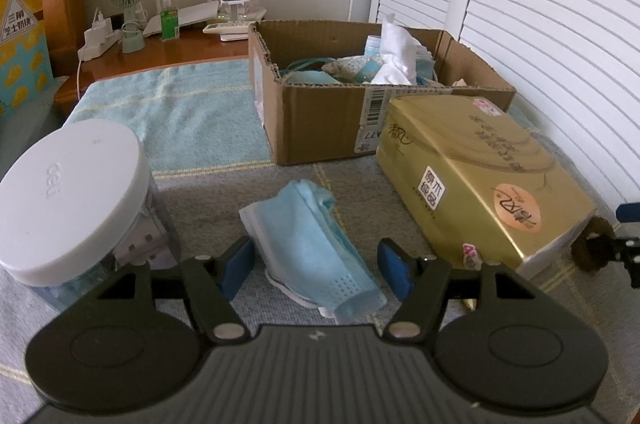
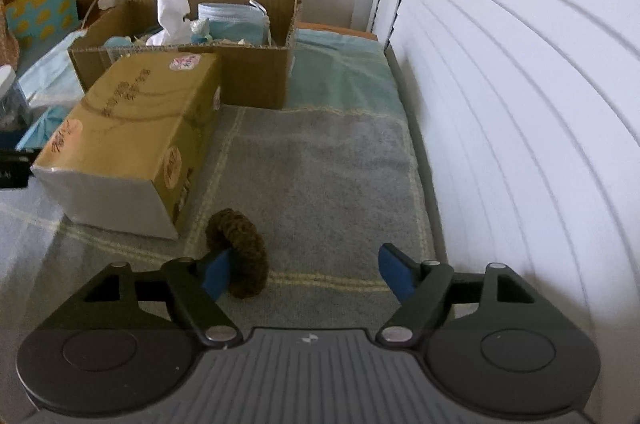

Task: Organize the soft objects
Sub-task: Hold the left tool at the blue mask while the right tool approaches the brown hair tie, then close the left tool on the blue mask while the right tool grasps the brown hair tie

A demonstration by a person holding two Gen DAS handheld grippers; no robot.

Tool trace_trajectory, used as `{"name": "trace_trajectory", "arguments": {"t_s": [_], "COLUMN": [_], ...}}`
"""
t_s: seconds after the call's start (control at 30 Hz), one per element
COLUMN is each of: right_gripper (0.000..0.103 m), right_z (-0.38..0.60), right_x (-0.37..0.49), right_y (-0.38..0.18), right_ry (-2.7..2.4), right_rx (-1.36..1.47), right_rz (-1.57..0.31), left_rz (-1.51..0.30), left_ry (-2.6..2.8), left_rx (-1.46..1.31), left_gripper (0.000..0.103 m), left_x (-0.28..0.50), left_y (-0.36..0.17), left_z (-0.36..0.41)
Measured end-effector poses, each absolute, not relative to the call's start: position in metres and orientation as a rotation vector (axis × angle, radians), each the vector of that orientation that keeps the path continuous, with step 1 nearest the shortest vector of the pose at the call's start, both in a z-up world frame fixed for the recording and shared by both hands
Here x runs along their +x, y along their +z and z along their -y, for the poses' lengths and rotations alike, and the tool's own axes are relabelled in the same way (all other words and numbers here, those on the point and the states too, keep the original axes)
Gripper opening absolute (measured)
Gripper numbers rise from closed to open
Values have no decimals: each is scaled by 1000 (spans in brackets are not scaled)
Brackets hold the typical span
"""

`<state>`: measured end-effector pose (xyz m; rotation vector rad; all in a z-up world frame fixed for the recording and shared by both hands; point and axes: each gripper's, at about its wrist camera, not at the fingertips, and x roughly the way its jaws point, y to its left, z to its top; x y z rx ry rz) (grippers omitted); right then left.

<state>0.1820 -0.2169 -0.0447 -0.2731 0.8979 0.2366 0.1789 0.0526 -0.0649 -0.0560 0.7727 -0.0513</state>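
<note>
A crumpled blue face mask [image 1: 316,244] lies on the towel between the open fingers of my left gripper [image 1: 316,270]; the jaws stand apart on either side of it. A brown fuzzy hair scrunchie [image 2: 240,252] stands on the towel with the left blue finger [image 2: 218,274] of my open right gripper [image 2: 306,274] poking through its ring. It also shows at the right edge of the left wrist view [image 1: 592,244]. An open cardboard box [image 1: 320,120] behind holds masks and white tissue [image 1: 394,56]; it also shows in the right wrist view [image 2: 248,76].
A gold tissue pack [image 1: 480,176] lies right of the mask, left of the scrunchie [image 2: 132,144]. A white-lidded jar [image 1: 68,200] stands at left. A wooden nightstand [image 1: 168,52] holds a fan and gadgets. A white louvred door [image 2: 520,104] bounds the right.
</note>
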Motion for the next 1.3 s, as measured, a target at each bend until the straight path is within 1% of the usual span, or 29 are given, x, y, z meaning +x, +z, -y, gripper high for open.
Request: {"name": "trace_trajectory", "arguments": {"t_s": [0.2,0.67,0.7,0.77,0.93,1.0,1.3], "right_gripper": [84,85,87,103,103,103,103], "right_z": [214,187,185,181,177,178,182], "right_x": [164,141,142,141,136,136,128], "right_y": [-49,-50,-53,-58,-63,-63,-65], "right_ry": [258,429,432,443,435,438,441], "right_rx": [-316,-301,-299,-284,-283,-282,-268], "right_rz": [-950,-930,-936,-938,-912,-906,-848], "left_rz": [-772,-770,-770,-770,-768,-767,-764], "left_ry": [-51,-50,-51,-51,-29,-18,27], "left_rx": [-56,-50,-51,-51,-51,-49,-17], "left_gripper": [68,68,68,68,69,71,72], "left_x": [179,178,178,179,180,180,185], "left_y": [-65,-65,-65,-65,-65,-66,-67], "left_z": [-52,-51,-51,-51,-49,-48,-40]}}
